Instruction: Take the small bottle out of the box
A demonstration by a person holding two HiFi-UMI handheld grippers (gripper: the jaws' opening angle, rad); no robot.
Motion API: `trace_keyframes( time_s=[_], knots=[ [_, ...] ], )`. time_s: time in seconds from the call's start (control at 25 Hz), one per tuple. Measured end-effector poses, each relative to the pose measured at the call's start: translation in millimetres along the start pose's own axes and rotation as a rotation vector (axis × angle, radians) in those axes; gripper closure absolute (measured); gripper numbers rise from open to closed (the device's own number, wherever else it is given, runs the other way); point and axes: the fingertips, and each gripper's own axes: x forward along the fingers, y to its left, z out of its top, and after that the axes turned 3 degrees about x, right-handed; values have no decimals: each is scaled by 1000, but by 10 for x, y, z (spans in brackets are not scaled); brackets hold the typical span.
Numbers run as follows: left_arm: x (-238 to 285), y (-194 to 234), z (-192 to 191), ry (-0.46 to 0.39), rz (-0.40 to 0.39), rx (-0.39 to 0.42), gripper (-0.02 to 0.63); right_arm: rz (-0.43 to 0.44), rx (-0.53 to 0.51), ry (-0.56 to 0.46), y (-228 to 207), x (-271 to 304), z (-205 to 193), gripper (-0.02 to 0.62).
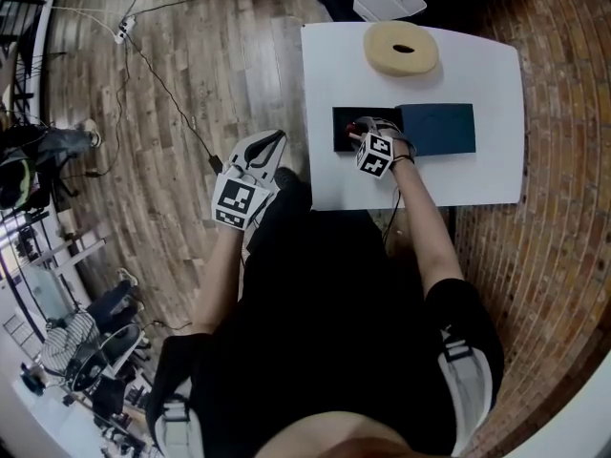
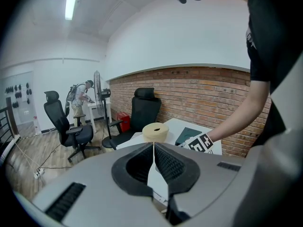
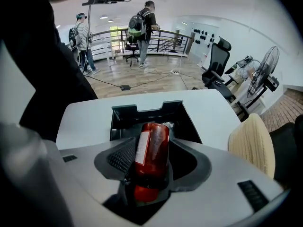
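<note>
**A:** Head view first. Where are we working?

**B:** We're reaching the right gripper (image 1: 361, 132) down into the open box (image 1: 339, 141) near the tabletop's (image 1: 477, 179) left edge. Its lid (image 1: 437, 129) is lying just beside it. We're keeping the left gripper (image 1: 267, 146) off the tabletop's left side, clear of the work.

**A:** Left gripper view?

**B:** Its jaws are pressing together on nothing, as it's idling.

**A:** Right gripper view?

**B:** We're spreading the jaws wide around the bottle (image 3: 151, 150), which is sitting between them over the box, seemingly not yet pinched. Its long axis is running along the jaws, its far end pointing toward the box's notched wall, so the pads are facing its sides.
</note>
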Motion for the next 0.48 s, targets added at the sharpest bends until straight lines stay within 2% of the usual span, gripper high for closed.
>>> trace_keyframes(
  time_s=[0.48],
  knots=[
    [-87,-20,-2,-6,1,-18,581,-22,72,35,-23,108,-10,377]
  ],
)
